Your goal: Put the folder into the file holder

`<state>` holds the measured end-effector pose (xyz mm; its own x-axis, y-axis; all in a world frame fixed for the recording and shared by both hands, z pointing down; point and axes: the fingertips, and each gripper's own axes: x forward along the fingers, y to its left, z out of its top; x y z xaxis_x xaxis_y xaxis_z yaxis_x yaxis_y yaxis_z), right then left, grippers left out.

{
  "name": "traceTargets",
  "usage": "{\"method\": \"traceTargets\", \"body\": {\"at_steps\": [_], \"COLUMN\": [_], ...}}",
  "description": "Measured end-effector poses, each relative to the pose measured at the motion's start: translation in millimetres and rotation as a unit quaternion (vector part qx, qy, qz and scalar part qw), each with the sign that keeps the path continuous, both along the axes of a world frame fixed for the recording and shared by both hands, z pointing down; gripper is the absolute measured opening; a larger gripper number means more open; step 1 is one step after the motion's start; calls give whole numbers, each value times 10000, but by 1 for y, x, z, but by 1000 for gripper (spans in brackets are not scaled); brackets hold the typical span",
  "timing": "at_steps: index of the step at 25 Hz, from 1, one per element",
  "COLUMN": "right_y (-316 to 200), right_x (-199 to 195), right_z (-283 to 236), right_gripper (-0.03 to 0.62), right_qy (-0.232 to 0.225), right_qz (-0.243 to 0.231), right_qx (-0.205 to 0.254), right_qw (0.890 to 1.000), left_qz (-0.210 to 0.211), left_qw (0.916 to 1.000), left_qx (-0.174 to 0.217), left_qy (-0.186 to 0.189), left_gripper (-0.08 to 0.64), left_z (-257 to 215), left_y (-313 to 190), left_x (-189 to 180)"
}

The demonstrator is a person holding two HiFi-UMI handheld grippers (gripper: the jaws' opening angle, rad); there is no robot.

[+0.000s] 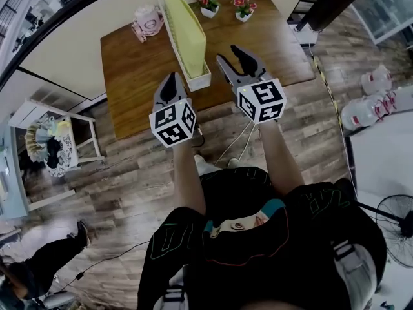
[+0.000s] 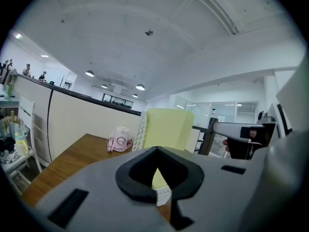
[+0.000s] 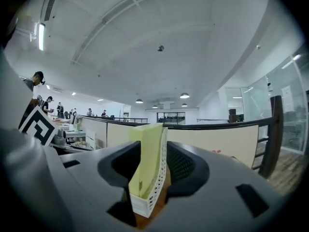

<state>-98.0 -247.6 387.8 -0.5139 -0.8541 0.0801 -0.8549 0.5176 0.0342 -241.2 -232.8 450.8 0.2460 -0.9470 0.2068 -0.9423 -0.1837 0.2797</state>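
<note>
Ahead of right gripper [image 1: 228, 53]: folder [image 1: 187, 31] inside file holder [image 1: 199, 81].

The bench [image 1: 135, 76] is brown wood, smooth with a soft sheen. The holder [image 1: 197, 81] is white perforated plastic. The folder [image 1: 186, 34] looks matt pale yellow. The left claw [image 1: 171, 77] and right claw [image 1: 230, 53] are matt grey plastic with black matt pads [image 3: 188, 166]. The floor [image 1: 129, 166] shows wood-grain planks.

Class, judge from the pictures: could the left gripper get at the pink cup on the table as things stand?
Probably yes. The left gripper is at the table's near edge, and only open table top lies between it and the pink cup. The file holder stands off to the right.
</note>
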Motion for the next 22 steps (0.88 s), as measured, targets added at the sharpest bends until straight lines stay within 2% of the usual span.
{"method": "traceTargets", "body": {"at_steps": [2, 4, 5, 7, 12, 17, 22], "right_y": [4, 10, 14, 20, 34, 48, 58], "right_x": [23, 40, 47, 58, 87, 112, 132], "right_z": [-4, -10, -12, -14, 6, 13, 5], "right_gripper": [117, 25, 3, 3, 3, 3, 3], "right_qy": [-14, -64, -103, -99, 315, 318, 164], "right_qz": [207, 318, 337, 350, 395, 428, 434], "right_qx": [62, 129, 143, 130, -135, -230, -122], "right_qw": [9998, 9994, 9993, 9993, 9986, 9983, 9988], "left_qz": [11, -73, -135, -268, -391, -339, -324], "left_qw": [10000, 9999, 9998, 9993, 9982, 9979, 9965], "left_qx": [20, 47, 65, 115, 250, 282, 420], "left_qy": [-36, -103, -149, -235, -392, -477, -639], "left_gripper": [-7, -8, -7, -8, -7, -8, -6], "left_z": [-3, -7, -9, -12, -15, -15, -25], "left_y": [7, 15, 19, 27, 46, 60, 71], "left_x": [15, 22, 24, 28, 53, 82, 102]}}
